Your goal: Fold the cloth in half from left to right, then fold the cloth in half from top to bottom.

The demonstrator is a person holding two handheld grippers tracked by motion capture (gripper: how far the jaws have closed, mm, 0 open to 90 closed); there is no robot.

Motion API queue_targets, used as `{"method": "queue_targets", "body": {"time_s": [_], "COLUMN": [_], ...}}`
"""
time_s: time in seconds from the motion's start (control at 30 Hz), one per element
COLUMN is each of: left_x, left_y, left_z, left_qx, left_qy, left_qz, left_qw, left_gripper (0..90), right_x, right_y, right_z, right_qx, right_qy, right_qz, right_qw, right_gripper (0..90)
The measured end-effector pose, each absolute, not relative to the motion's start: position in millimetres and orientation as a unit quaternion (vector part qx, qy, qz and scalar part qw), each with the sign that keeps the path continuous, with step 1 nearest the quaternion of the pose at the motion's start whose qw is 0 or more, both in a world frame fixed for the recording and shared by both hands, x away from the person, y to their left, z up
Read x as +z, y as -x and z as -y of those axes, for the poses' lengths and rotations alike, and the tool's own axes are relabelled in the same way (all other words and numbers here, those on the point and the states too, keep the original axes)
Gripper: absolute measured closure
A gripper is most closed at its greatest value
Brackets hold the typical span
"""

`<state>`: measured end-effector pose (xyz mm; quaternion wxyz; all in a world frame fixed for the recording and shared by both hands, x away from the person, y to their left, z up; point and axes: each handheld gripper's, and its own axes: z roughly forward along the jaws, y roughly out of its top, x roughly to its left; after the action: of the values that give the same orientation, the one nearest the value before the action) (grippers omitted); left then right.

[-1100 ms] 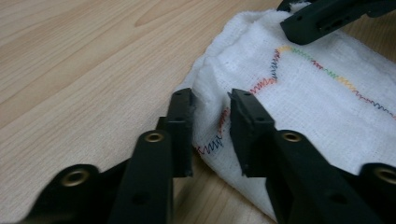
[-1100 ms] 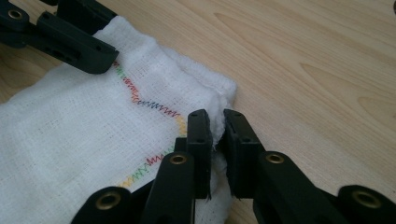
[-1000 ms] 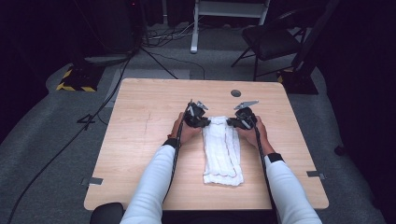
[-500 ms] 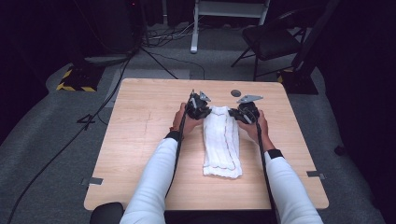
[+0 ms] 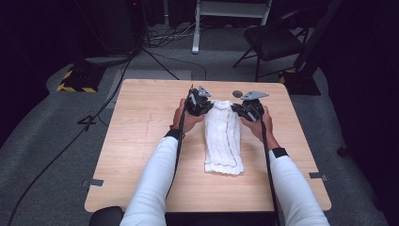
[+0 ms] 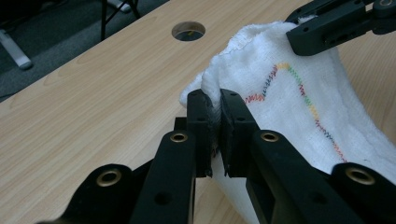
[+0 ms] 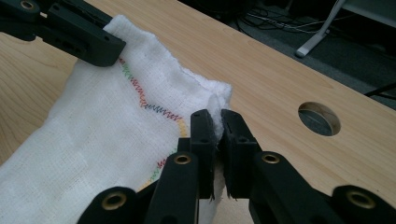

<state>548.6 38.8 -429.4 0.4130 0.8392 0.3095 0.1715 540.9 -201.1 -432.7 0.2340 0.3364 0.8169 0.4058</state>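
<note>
On the wooden surface (image 5: pixel 141 141), my left claw (image 5: pixel 199 106) and right claw (image 5: pixel 244 111) each pinch a far corner of the white towel (image 5: pixel 223 136).

the folded white woven cloth (image 6: pixel 299 116) looks coarse and matt, with multicoloured zigzag stitching. the pale wood-grain table (image 6: pixel 93 107) is smooth. the black gripper jaws look like matt plastic with brass-coloured rivets.

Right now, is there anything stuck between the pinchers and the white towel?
No, nothing visible. The left gripper and the right gripper are each shut right on a far corner of the white towel, cloth squeezed directly between the jaws. The table around it looks bare.
</note>
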Motion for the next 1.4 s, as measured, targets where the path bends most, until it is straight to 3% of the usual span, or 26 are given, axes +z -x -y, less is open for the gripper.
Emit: {"method": "queue_targets", "body": {"time_s": [0.7, 1.4], "left_x": [-406, -417], "left_y": [-540, -476], "left_z": [-39, -52], "left_qx": [0.177, 0.13], "left_qy": [-0.843, -0.867], "left_qz": [-0.277, -0.179], "left_qw": [0.426, 0.447], "left_gripper": [83.7, 83.5], "right_x": [-410, -421], "right_y": [-528, -464], "right_z": [207, 228], "right_qx": [0.421, 0.455], "right_qy": [-0.316, -0.25], "right_qz": [-0.814, -0.836], "right_qw": [0.246, 0.178], "right_gripper": [84.5, 84.6]}}
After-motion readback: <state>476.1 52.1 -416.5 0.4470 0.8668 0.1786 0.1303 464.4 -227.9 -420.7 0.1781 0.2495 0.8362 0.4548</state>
